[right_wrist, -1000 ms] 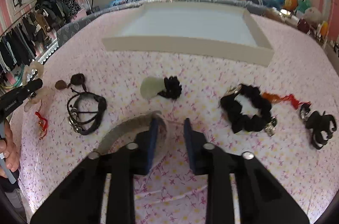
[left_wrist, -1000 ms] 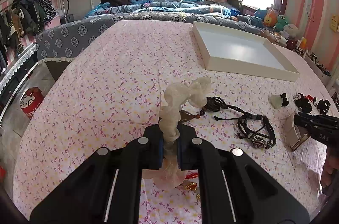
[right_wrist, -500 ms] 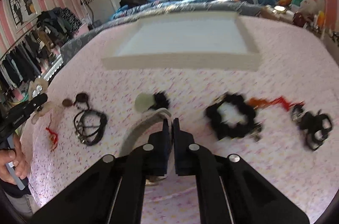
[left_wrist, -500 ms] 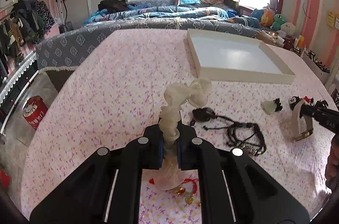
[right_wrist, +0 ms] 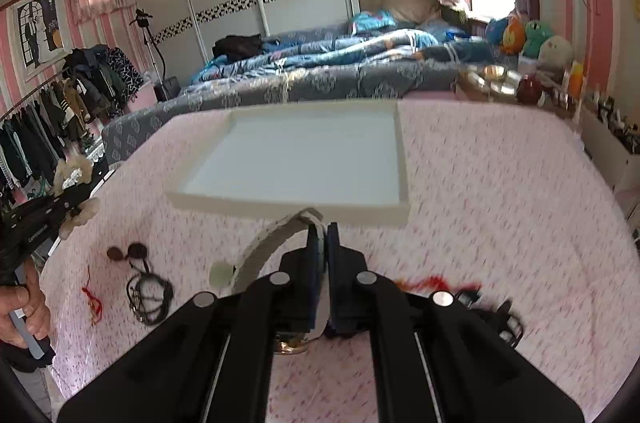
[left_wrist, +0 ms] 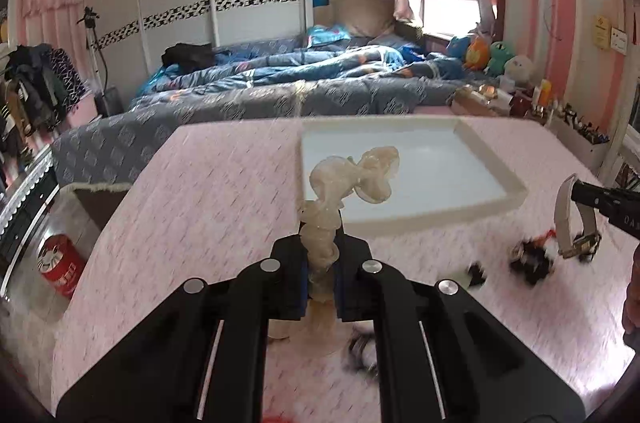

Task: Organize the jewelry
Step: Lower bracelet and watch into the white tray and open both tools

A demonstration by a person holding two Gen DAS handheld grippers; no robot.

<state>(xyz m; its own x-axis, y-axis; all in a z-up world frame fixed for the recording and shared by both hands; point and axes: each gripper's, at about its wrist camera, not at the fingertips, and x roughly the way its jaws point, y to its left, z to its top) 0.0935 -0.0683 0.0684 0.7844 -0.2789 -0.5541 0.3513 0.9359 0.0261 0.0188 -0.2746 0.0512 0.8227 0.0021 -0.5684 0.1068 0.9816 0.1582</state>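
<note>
My left gripper (left_wrist: 322, 248) is shut on a string of pale, translucent cream beads (left_wrist: 348, 179), held off the pink floral tablecloth (left_wrist: 208, 207) in front of the white tray (left_wrist: 500, 179). My right gripper (right_wrist: 323, 232) is shut on a grey-beige watch strap (right_wrist: 272, 239), lifted before the tray's near wall (right_wrist: 280, 203); a gold-coloured case hangs below the jaws. In the left wrist view the right gripper (left_wrist: 578, 190) carries the watch strap (left_wrist: 563, 215) at the right edge. In the right wrist view the left gripper (right_wrist: 89, 184) holds the beads (right_wrist: 76, 170) at the far left.
On the cloth lie a black cord bracelet (right_wrist: 148, 295), a red tassel (right_wrist: 94, 303), a pale green pendant (right_wrist: 222, 273) and black beaded pieces (right_wrist: 500, 315) with a red cord (right_wrist: 432, 281). A bed (right_wrist: 340, 71) stands behind the table. A red canister (left_wrist: 60, 263) sits on the floor, left.
The right jaws closed on the watch strap and lifted it off the cloth. Both grippers rose with their pieces, and the tray now looms closer ahead.
</note>
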